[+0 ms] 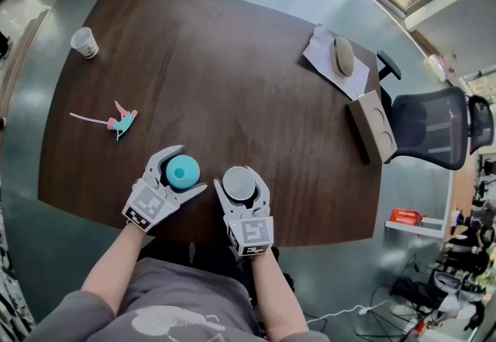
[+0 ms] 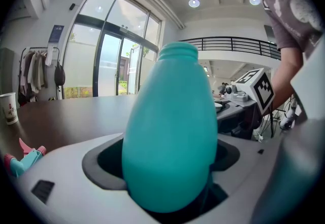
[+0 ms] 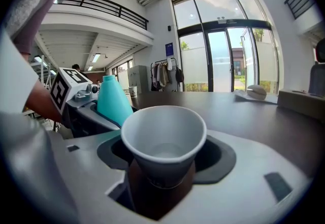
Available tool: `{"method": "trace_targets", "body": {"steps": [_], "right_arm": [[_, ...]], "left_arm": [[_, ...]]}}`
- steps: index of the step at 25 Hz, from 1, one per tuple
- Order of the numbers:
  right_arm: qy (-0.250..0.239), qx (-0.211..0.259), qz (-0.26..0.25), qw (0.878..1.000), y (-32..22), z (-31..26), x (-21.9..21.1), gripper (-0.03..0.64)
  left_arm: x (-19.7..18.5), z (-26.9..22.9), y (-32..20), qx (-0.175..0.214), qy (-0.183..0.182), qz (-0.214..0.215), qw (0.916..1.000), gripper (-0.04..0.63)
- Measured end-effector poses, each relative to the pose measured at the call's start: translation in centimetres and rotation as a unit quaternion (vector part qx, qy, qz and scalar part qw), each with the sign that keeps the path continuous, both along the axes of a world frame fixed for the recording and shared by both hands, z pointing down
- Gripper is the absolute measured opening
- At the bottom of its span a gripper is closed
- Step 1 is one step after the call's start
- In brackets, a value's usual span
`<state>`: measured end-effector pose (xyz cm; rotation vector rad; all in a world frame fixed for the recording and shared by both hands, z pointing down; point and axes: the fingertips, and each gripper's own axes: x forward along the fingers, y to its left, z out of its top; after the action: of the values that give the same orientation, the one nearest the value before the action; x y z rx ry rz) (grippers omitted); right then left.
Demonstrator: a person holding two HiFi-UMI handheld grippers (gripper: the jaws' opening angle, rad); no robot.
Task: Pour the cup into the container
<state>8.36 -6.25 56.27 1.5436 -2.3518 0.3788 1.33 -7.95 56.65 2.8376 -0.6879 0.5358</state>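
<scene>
A teal bottle (image 1: 183, 171) with an open narrow neck stands upright near the front edge of the dark wooden table (image 1: 232, 77). My left gripper (image 1: 184, 170) is shut on it, and its dark pads hug the bottle's (image 2: 170, 131) belly in the left gripper view. Just to the right stands a white paper cup (image 1: 239, 182), upright, with my right gripper (image 1: 239, 180) shut on it. In the right gripper view the cup (image 3: 163, 139) shows a pale bottom inside, and its rim looks slightly squeezed. The teal bottle (image 3: 112, 102) appears at the left of that view.
A second paper cup (image 1: 84, 43) stands at the far left corner. A pink and teal tool (image 1: 120, 122) lies left of centre. At the right edge are a sheet of paper with a beige oval object (image 1: 343, 56) and a cardboard box (image 1: 373, 127). An office chair (image 1: 430, 127) stands beyond.
</scene>
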Motion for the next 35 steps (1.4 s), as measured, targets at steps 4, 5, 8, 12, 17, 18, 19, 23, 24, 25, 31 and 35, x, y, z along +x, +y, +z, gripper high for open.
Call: {"method": "trace_targets", "body": {"steps": [4,5,8,12,17,18,19,23,24,25,31,35], "right_arm": [[0.004,0.012,0.003,1.0,0.1,0.0,-0.1,0.295],[0.002,0.012,0.004,1.0,0.1,0.1,-0.1,0.295],[-0.005,0.008,0.006,1.0,0.1,0.2,-0.1,0.295],[-0.005,0.0,0.009,1.0,0.1,0.4,-0.1,0.299],[-0.001,-0.007,0.01,1.0,-0.1,0.7,-0.3,0.331],[-0.002,-0.007,0.011,1.0,-0.1,0.6,-0.3,0.346],[-0.003,-0.006,0.012,1.0,-0.2,0.6,-0.3,0.348],[-0.014,0.001,0.02,1.0,-0.3,0.4,-0.3,0.394],[-0.015,0.002,0.02,1.0,-0.3,0.4,-0.4,0.404],[-0.015,0.001,0.019,1.0,-0.4,0.5,-0.4,0.412],[0.01,0.007,0.015,1.0,0.0,0.2,-0.2,0.419],[0.02,0.002,0.013,1.0,0.5,0.3,0.1,0.419]], "left_arm": [[0.2,0.3,0.3,-0.003,-0.008,0.009,0.9999,0.431],[0.2,0.4,0.3,-0.003,-0.011,0.012,0.9999,0.431],[0.3,0.5,0.4,-0.003,-0.014,0.016,0.9998,0.431],[0.3,0.5,0.5,-0.003,-0.014,0.017,0.9998,0.433],[0.2,0.4,0.5,-0.003,-0.008,0.016,0.9998,0.433],[0.2,0.3,0.4,-0.003,-0.006,0.015,0.9999,0.433],[0.2,0.2,0.4,-0.002,-0.004,0.013,0.9999,0.433],[-0.3,0.1,0.2,0.0,0.0,0.002,1.0,0.44],[-0.5,0.2,0.2,-0.001,0.0,0.001,1.0,0.448],[-0.6,0.2,0.1,-0.002,-0.001,0.0,1.0,0.457],[-1.0,-0.1,0.3,-0.002,-0.004,-0.004,1.0,0.471],[-1.7,-0.1,0.6,-0.003,-0.004,-0.011,0.9999,0.471]]}}
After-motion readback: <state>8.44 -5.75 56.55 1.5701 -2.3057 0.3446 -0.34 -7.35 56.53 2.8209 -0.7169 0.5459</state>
